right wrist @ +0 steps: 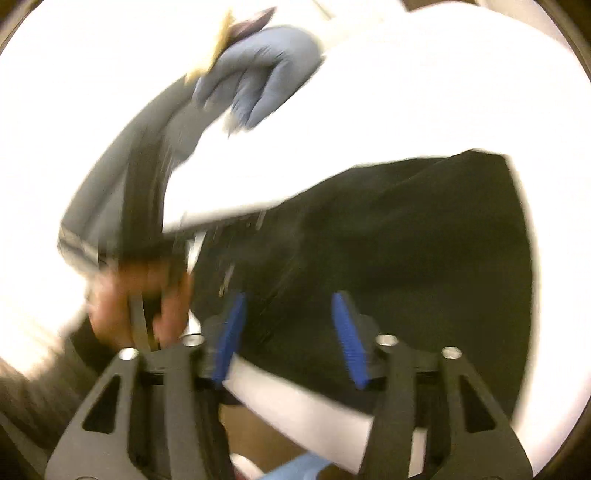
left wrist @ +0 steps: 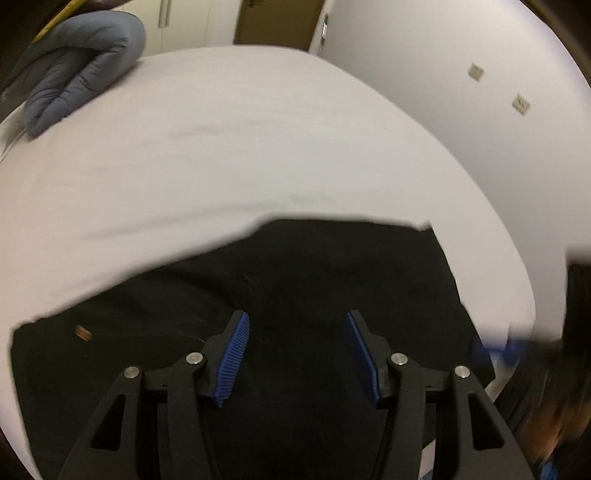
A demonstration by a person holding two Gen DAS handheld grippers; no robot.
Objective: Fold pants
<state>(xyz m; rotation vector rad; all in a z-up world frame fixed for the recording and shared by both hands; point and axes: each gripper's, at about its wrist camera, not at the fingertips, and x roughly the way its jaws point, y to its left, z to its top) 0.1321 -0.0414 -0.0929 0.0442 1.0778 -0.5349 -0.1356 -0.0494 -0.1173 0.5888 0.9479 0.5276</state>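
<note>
- Nearest in the left wrist view, the left gripper point(left wrist: 297, 356) hangs over the black pants point(left wrist: 258, 295) with its blue pads well apart and nothing between them; it holds no cloth.
- The right gripper point(right wrist: 291, 339) is likewise parted and empty, hovering above the near edge of the pants point(right wrist: 388, 258), with a strip of white sheet showing just below that edge.
- Just left of the right gripper, a bare hand point(right wrist: 140, 295) grips the handle of the other tool; the picture is blurred there, so little more can be told.
- The pants, one pair, lie flat on the white bed point(left wrist: 221, 147) as a compact dark block with a straight far edge, which reads as already folded at least once. A small brown tag or button point(left wrist: 83, 333) sits near the left end of the pants.
- Judged from this, a fold is laid down and both tools are free; the next move would call for picking two fresh points on one end of the pants and closing on them together, to bring that end over evenly.
- Well beyond the pants, at the far left corner of the bed, lies one grey-blue bundled duvet point(left wrist: 81, 66).
- Count: two grippers, one pair of pants, one duvet, one bed.
- Farthest off, a brown door point(left wrist: 277, 22) and two wall plates point(left wrist: 496, 86).
</note>
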